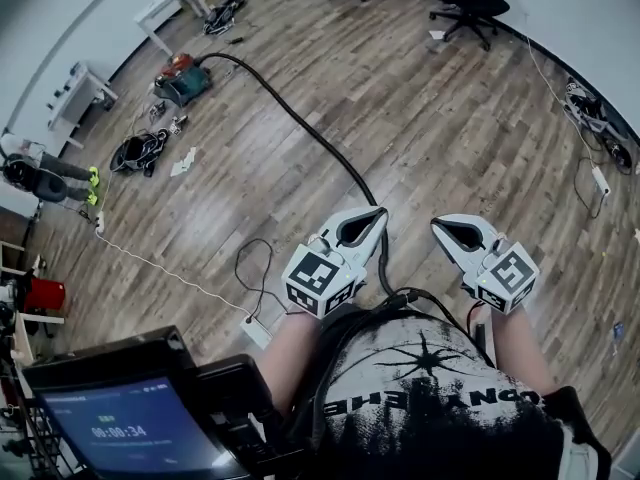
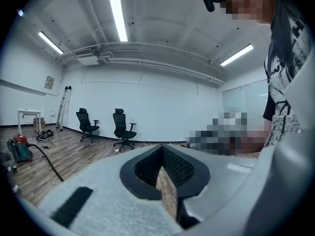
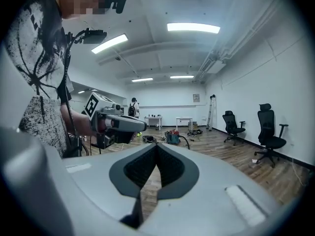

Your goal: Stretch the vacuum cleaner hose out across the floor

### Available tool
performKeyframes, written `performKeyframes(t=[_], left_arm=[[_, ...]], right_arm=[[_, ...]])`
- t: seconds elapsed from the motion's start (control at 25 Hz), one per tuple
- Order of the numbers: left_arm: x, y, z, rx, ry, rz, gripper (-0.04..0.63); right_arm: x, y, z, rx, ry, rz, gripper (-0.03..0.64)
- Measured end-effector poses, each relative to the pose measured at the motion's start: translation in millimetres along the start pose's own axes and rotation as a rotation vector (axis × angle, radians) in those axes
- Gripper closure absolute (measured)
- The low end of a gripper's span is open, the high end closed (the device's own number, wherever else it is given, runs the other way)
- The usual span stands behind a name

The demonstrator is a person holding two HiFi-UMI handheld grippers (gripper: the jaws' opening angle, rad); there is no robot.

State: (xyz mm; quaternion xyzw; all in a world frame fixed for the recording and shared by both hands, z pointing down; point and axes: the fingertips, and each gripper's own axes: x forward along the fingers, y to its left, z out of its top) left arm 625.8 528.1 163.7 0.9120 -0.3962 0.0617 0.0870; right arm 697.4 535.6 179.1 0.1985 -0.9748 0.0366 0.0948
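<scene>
Both your tools are shut, jaws together with nothing between them. You hold the left gripper (image 1: 378,214) and right gripper (image 1: 440,228) about level in front of you, side by side and apart.

- Neither gripper grips the hose (image 1: 300,128).
- The hose lies on the floor. It passes just under the left gripper's tip and runs away ahead and to that gripper's left, to the vacuum (image 1: 182,80) far off.
- Long axis: one line from you to the vacuum, with a gentle bend midway and no loops.
- Judgement: the stretch looks largely done. At most that bend is left to pull out.
- The near end is hidden beneath the left gripper and your body, so its stopping point is unconfirmed.
</scene>
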Motion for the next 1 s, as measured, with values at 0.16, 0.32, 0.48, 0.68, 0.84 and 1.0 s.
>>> performKeyframes(t=[0.16, 0.32, 0.48, 0.68, 0.84, 1.0], left_arm=[[-10.9, -7.7, -2.5, -0.006, -0.004, 0.008, 0.595], [-10.3, -14.6, -5.9, -0.017, 0.006, 0.019, 0.595], [-8.4, -9.9, -8.5, -0.019, 0.011, 0.025, 0.595], [-8.6, -31.6, -9.2, -0.015, 0.019, 0.027, 0.595], [-7.6, -26.3, -11.9, -0.018, 0.009, 0.024, 0.595], [-2.9, -37.1, -9.9, 0.005, 0.012, 0.012, 0.595]], right_arm=[[-3.7, 9.3, -0.3, -0.012, 0.008, -0.001, 0.611], [-10.2, 10.4, -4.5, -0.007, 0.015, 0.001, 0.611], [-4.8, 8.1, -7.6, -0.01, 0.027, -0.005, 0.611], [-22.4, 16.2, -7.5, -0.019, 0.029, -0.01, 0.611], [-15.6, 14.7, -12.4, -0.014, 0.038, -0.015, 0.611], [-24.2, 15.2, -14.2, -0.016, 0.038, -0.024, 0.611]])
